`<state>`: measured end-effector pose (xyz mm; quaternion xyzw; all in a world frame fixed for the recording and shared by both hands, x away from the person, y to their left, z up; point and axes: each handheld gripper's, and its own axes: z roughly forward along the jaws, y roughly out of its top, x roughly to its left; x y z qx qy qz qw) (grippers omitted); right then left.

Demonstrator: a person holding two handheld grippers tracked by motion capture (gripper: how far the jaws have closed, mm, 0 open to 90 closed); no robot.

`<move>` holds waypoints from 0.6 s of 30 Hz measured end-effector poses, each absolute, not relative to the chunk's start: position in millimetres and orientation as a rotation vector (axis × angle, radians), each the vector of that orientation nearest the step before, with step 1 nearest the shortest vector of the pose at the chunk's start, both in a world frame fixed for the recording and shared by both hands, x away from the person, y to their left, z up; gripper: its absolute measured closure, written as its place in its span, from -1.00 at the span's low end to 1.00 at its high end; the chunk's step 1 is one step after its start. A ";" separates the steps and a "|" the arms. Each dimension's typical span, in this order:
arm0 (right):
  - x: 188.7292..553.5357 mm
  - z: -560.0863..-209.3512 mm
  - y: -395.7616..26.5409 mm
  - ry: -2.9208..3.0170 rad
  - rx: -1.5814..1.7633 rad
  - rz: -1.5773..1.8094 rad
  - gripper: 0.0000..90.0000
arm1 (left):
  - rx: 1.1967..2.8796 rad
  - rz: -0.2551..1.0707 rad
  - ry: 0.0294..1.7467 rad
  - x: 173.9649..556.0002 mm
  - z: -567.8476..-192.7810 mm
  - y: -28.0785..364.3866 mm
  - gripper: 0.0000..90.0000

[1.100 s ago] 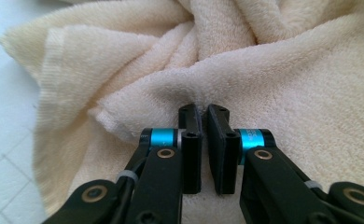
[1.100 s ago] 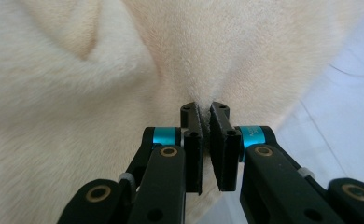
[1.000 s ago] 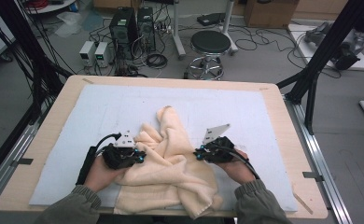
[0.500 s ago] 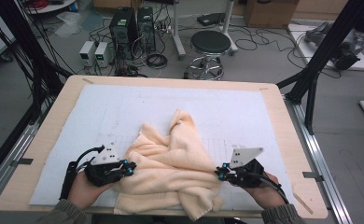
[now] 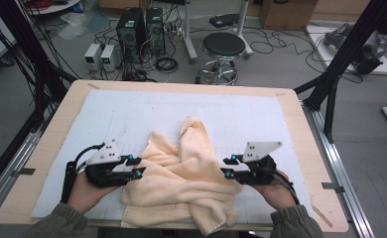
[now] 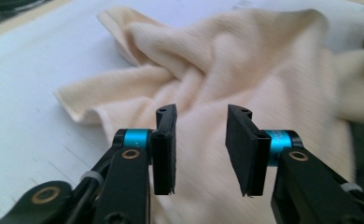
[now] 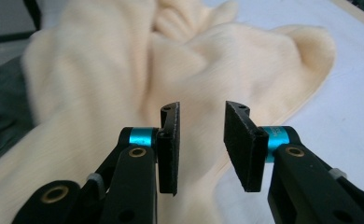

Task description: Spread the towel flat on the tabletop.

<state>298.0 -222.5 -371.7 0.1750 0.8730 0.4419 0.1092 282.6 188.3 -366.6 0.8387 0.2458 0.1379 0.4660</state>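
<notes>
The cream towel (image 5: 181, 183) lies crumpled on the white mat (image 5: 132, 114) at the near edge of the bench (image 5: 47, 134), one corner hanging over it. Both tongs gripped its sides half a second ago. Now the left tongs (image 5: 138, 167) and right tongs (image 5: 226, 166) have just been opening, released, nothing between their jaws, pointing inward at the towel from either side.

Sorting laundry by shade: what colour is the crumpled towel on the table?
Pale peach-cream, plain; the crumpled terry towel shows best in the high view.
</notes>
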 end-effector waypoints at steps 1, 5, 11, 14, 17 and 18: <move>308.4 -375.8 -219.0 2.564 0.536 1.291 0.47 | 2.058 0.347 0.622 290.9 -369.4 186.4 0.37; 346.1 -394.2 -205.9 2.555 0.573 1.248 0.47 | 2.082 0.369 0.674 319.4 -384.9 180.9 0.36; 376.4 -425.9 -190.5 2.645 0.614 1.158 0.40 | 2.165 0.284 0.712 342.0 -408.3 171.5 0.36; 378.4 -437.5 -181.9 2.695 0.592 1.098 0.37 | 2.249 0.243 0.723 346.5 -419.9 164.6 0.29; 378.3 -438.1 -180.6 2.700 0.628 1.119 0.48 | 2.293 0.248 0.723 345.0 -430.7 159.0 0.41; 378.3 -438.1 -180.8 2.700 0.638 1.123 0.58 | 2.292 0.260 0.719 343.9 -430.6 158.9 0.48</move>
